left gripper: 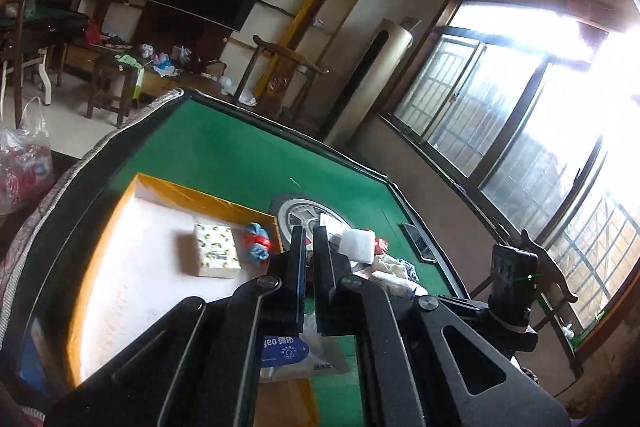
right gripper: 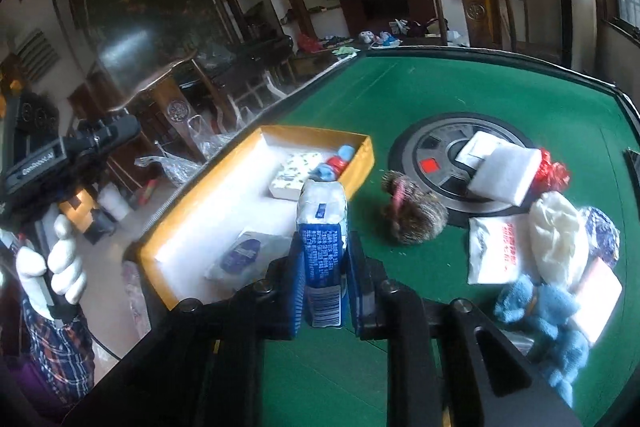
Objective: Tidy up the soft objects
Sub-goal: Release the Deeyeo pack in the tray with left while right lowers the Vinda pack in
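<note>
Holding a blue-and-white tissue pack (right gripper: 322, 255) upright, my right hand-held gripper (right gripper: 322, 283) has its jaws closed against the pack's two sides, above the near edge of the green bench (right gripper: 460, 95). Just beyond the pack sits the yellow box (right gripper: 362, 163) with its white floor, and inside it lie a lemon-print tissue box (right gripper: 294, 173), a small blue and red bundle (right gripper: 338, 159) at the far right corner, and a flat white packet with a blue label (right gripper: 244, 255) at the near end. To the right of the box a brown knitted hat (right gripper: 414, 217) rests on the felt, touching the round centre plate (right gripper: 440, 147). Farther right lie a white foam block (right gripper: 504, 173), a red crinkled ball (right gripper: 554, 167), a white printed pouch (right gripper: 494, 247), a cream cloth (right gripper: 560, 239) and a blue fluffy towel (right gripper: 548, 323), crowded together. My left hand-held gripper (left gripper: 308, 239) hovers over the box's right wall, its jaws narrow and nearly parallel with only a slim gap between them and nothing visibly between the tips; in the right view its handle sits in my white-gloved hand (right gripper: 52, 267) off the bench's left side.
</note>
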Available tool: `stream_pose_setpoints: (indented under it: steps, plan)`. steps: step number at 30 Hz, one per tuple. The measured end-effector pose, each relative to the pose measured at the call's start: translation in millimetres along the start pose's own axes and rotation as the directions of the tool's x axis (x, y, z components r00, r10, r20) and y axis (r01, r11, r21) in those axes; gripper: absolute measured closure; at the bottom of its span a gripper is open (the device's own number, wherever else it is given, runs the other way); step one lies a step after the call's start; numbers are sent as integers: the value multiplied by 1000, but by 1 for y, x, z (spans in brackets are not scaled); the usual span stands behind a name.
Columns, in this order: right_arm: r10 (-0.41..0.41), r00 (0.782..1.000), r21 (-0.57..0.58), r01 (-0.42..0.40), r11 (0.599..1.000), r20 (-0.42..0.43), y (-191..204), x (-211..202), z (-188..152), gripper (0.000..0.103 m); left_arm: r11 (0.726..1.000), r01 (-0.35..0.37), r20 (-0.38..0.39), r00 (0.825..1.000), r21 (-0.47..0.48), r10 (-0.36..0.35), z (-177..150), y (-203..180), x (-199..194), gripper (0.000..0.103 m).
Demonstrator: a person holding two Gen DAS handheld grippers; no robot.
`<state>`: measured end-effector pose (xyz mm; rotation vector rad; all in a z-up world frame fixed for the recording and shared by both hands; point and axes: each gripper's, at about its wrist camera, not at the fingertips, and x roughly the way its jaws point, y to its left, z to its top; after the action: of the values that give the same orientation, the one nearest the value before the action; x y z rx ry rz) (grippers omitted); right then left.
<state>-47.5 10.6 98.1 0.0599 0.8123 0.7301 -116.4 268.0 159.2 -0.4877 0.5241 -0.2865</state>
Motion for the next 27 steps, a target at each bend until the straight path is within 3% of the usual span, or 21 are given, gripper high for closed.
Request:
stream_pose_setpoints:
  steps: [7,10,14,19,21,23,27]
  plan:
    - [112,991,-10,-113,994,-69,47,57,36,86,991,-74,-11,997,-112,73,-15,46,8,99]
    - [153,977,17,-152,988,-148,61,104,53,86,980,-135,-36,991,-145,131,-22,63,10,86]
    - [136,961,31,-132,991,-241,78,171,67,86,968,-198,-65,980,-153,190,-32,77,10,66]
    - [92,950,36,-84,996,-299,88,230,80,85,964,-211,-88,976,-164,199,-41,92,4,64]
    - [83,946,36,-76,996,-312,88,243,84,78,959,-228,-89,973,-167,215,-43,97,1,53]
    - [14,959,4,-14,1000,-283,89,236,86,59,953,-243,-88,969,-178,231,-44,102,-3,47]
    - [-13,969,-92,-10,996,-246,94,194,81,50,945,-271,-79,962,-186,260,-47,105,-11,45]
